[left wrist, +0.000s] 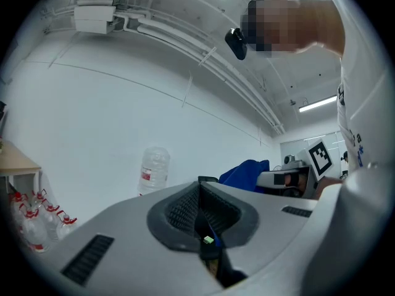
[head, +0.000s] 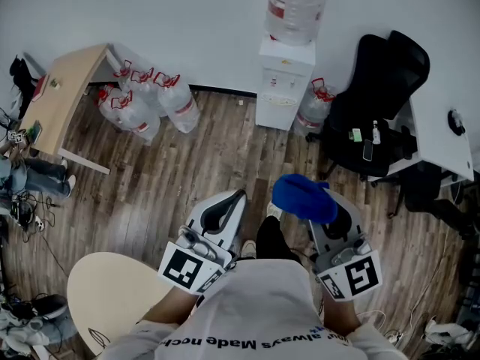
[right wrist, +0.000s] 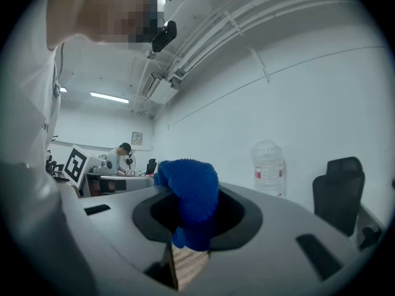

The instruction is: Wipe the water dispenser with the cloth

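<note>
Two grippers show: the left gripper (head: 223, 210) has its jaws together with nothing between them, and the right gripper (head: 336, 222) has its jaws clamped on the blue cloth (head: 301, 196). The water dispenser (head: 283, 82) stands well ahead of both jaws.

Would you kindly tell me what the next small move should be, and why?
Probably carry the right gripper forward toward the water dispenser: it is shut on the blue cloth, but the dispenser stands some way off across the wood floor, not yet touched.
</note>
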The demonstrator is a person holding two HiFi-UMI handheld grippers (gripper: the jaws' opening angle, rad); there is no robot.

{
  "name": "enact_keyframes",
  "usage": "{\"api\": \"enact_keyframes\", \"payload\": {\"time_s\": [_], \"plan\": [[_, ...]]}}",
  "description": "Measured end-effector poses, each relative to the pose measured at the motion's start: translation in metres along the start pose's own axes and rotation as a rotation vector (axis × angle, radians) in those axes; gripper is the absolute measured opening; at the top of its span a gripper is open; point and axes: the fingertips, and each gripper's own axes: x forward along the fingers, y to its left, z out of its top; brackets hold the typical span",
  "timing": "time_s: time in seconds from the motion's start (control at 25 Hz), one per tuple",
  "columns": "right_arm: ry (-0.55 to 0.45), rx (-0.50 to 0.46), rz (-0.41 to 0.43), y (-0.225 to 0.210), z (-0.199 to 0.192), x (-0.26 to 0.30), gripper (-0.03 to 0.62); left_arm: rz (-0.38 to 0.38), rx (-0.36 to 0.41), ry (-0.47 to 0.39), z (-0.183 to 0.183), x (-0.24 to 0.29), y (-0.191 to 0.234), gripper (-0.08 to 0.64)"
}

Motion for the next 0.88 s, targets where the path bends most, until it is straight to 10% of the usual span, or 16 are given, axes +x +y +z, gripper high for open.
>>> {"api": "enact_keyframes", "payload": {"time_s": [0.88], "plan": [[0.000,0.031,0.005,-0.187,0.014,0.111,0.106,-0.021,0.008,0.037,-0.010,0.214,0.067,0.020]]}}
